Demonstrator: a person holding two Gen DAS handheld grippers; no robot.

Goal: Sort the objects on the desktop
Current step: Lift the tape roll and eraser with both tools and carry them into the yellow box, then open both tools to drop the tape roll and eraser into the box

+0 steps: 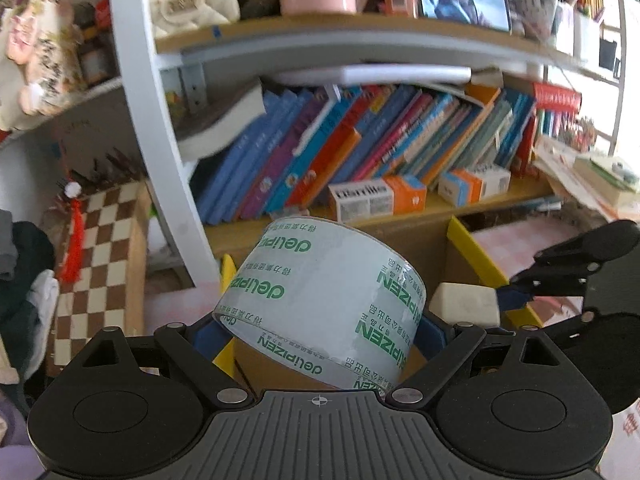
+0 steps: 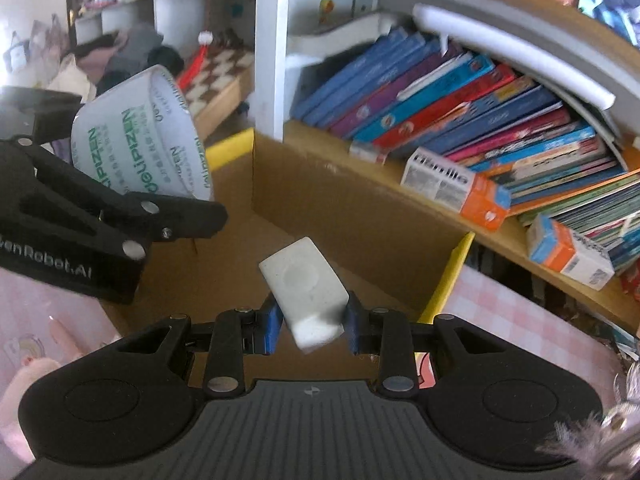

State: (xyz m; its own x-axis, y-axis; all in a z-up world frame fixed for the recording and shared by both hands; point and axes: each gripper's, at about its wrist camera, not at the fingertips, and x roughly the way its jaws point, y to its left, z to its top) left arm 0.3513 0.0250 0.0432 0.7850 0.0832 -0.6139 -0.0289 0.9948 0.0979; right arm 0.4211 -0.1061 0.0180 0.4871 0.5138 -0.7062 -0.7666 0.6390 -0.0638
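Note:
My left gripper (image 1: 320,332) is shut on a roll of clear tape (image 1: 320,300) with green lettering and holds it above an open cardboard box (image 1: 420,240). The tape (image 2: 140,140) and the left gripper (image 2: 100,216) also show at the left of the right wrist view. My right gripper (image 2: 312,320) is shut on a white eraser (image 2: 306,284) and holds it over the same box (image 2: 340,208). In the left wrist view the eraser (image 1: 466,304) and the right gripper (image 1: 520,296) sit to the right of the tape.
The box has yellow-edged flaps (image 2: 448,276). Behind it a wooden shelf (image 1: 400,212) holds leaning books (image 1: 360,148) and small orange-and-white cartons (image 2: 456,188). A chequered board (image 1: 96,264) stands at the left. A pink chequered cloth (image 2: 520,320) covers the desk.

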